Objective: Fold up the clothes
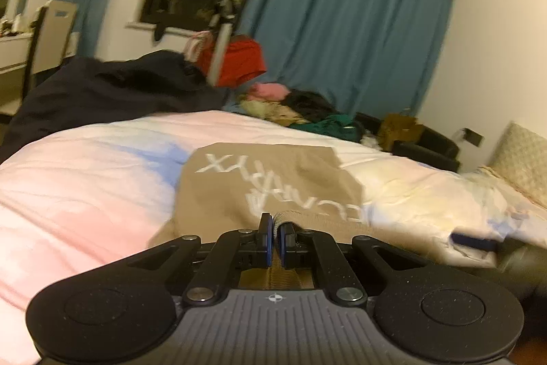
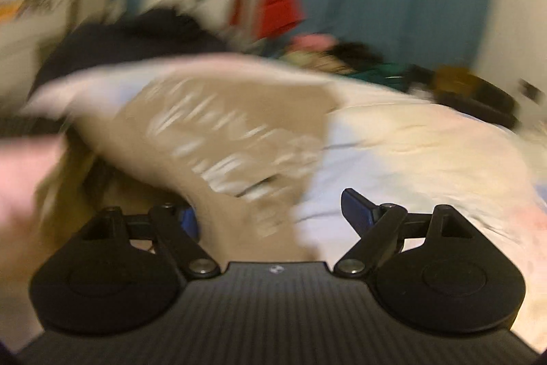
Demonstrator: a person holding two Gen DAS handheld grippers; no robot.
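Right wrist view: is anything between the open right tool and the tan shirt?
Nothing visible. The right tool stands open with the tan shirt hanging straight into its gap, though the blur hides any contact. The left tool is shut on the shirt's ribbed edge.

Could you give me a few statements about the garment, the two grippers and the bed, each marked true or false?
1. The left gripper is shut on the ribbed edge of the tan garment. True.
2. The right gripper is clamped on the garment. False: its jaws stand wide apart, with tan cloth lying loose between them.
3. The garment bears white lettering. True.
4. The garment lies on a bare wooden table. False: it lies on a bed cover of pink, white and blue.
5. The curtains are red. False: they are blue.
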